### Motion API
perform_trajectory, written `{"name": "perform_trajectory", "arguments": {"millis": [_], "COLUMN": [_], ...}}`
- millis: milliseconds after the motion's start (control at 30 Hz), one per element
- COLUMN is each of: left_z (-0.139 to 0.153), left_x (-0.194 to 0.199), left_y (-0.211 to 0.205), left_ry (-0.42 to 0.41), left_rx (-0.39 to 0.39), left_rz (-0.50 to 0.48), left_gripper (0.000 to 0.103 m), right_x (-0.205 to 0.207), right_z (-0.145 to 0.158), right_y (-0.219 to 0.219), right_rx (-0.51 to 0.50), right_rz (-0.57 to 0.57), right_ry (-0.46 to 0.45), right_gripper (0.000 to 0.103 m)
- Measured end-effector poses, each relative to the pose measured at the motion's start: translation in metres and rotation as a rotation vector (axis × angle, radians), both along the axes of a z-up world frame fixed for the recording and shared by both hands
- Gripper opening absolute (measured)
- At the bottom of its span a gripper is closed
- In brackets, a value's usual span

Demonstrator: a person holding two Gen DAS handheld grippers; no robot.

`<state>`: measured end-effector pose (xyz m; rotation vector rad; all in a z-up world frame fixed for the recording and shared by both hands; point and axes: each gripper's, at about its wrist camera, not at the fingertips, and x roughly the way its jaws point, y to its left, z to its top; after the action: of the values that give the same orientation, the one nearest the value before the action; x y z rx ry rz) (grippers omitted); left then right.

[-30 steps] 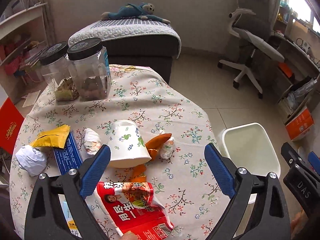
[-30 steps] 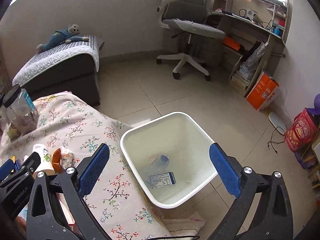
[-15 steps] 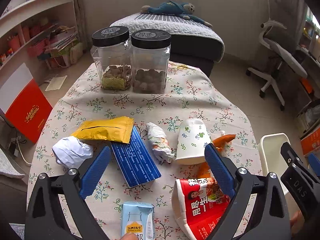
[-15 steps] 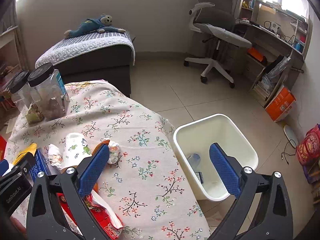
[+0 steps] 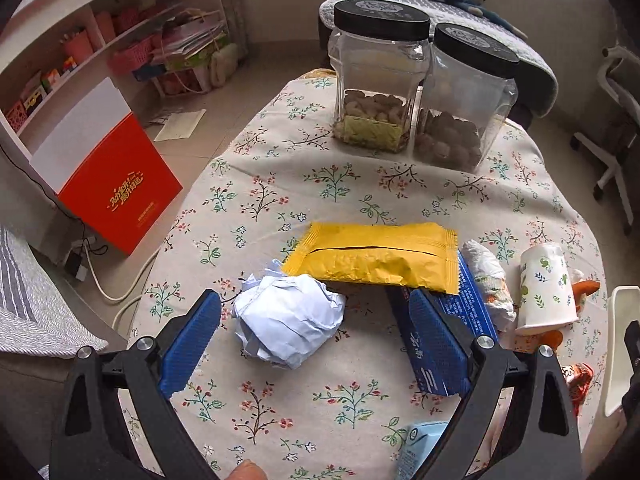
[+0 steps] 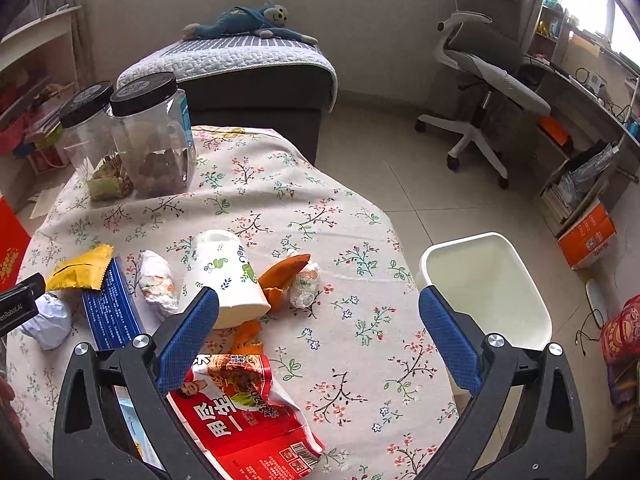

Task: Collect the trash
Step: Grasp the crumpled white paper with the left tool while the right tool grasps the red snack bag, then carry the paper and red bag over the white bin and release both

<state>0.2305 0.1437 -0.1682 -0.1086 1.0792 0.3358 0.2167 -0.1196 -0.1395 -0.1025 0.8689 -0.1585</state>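
The left gripper (image 5: 314, 322) hangs above the near left part of the round table with the floral cloth (image 5: 352, 184), jaws spread wide, with a crumpled white paper ball (image 5: 288, 320) lying between the two blue pads, touching neither. Just beyond the ball a yellow foil snack wrapper (image 5: 374, 256) overlaps a dark blue printed packet (image 5: 452, 320); two clear plastic jars with black lids (image 5: 424, 92) stand at the far side. The right gripper (image 6: 318, 322) hovers, also wide and empty, over the near right of the table, above a red printed snack bag (image 6: 244, 412). A tipped white paper cup with leaf print (image 6: 226, 276) lies near the centre, and a white plastic waste bin (image 6: 486, 292) stands on the floor just right of the table.
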Motion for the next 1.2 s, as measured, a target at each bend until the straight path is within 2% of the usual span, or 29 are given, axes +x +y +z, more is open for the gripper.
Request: {"name": "perform_trajectory", "arguments": {"millis": [100, 200, 267, 300, 367, 467, 567, 667, 833, 867, 900, 933, 967, 1000, 1100, 1200], "left_z": [-0.020, -0.038, -0.050, -0.053, -0.048, -0.037, -0.020, 0.001, 0.023, 0.025, 0.027, 0.028, 0.030, 0.031, 0.030, 0.031], "left_x": [0.008, 0.013, 0.014, 0.013, 0.010, 0.002, -0.010, -0.025, -0.044, -0.046, -0.046, -0.047, -0.047, -0.047, -0.046, -0.046], "left_y": [0.016, 0.023, 0.022, 0.020, 0.018, 0.019, 0.013, 0.007, -0.001, -0.003, -0.004, -0.006, -0.007, -0.008, -0.008, -0.006], "left_ry": [0.061, 0.110, 0.163, 0.183, 0.172, 0.151, 0.109, 0.059, 0.010, 0.004, -0.003, -0.009, -0.014, -0.017, -0.019, -0.028], "left_rx": [0.004, -0.015, -0.038, -0.025, -0.028, -0.103, -0.122, -0.173, -0.267, -0.274, -0.280, -0.287, -0.292, -0.292, -0.293, -0.294], "left_rz": [-0.006, -0.038, -0.075, -0.092, -0.118, -0.141, -0.173, -0.208, -0.268, -0.277, -0.288, -0.298, -0.305, -0.308, -0.303, -0.298], "left_gripper": [0.092, 0.091, 0.075, 0.073, 0.066, 0.064, 0.063, 0.063, 0.064, 0.064, 0.064, 0.064, 0.064, 0.064, 0.064, 0.064], "right_x": [0.003, 0.007, 0.008, 0.007, 0.005, 0.002, 0.001, 0.002, 0.004, 0.003, 0.001, 0.000, -0.002, -0.005, -0.012, -0.018], "right_z": [-0.005, -0.016, -0.025, -0.029, -0.036, -0.047, -0.054, -0.064, -0.086, -0.090, -0.093, -0.092, -0.089, -0.084, -0.073, -0.063], "right_y": [-0.003, -0.005, -0.003, -0.002, 0.000, -0.004, -0.014, -0.020, -0.025, -0.023, -0.019, -0.015, -0.011, -0.007, 0.006, 0.017], "right_rx": [0.003, 0.036, 0.059, 0.059, 0.063, 0.081, 0.180, 0.248, 0.392, 0.414, 0.435, 0.459, 0.462, 0.448, 0.417, 0.375], "right_rz": [0.037, 0.123, 0.189, 0.223, 0.298, 0.365, 0.411, 0.450, 0.443, 0.451, 0.466, 0.483, 0.494, 0.508, 0.536, 0.555], "right_ry": [0.037, 0.114, 0.165, 0.188, 0.225, 0.268, 0.316, 0.347, 0.423, 0.442, 0.456, 0.462, 0.456, 0.437, 0.403, 0.364], "right_gripper": [0.096, 0.096, 0.096, 0.096, 0.096, 0.096, 0.096, 0.096, 0.095, 0.090, 0.076, 0.068, 0.055, 0.049, 0.040, 0.038]}}
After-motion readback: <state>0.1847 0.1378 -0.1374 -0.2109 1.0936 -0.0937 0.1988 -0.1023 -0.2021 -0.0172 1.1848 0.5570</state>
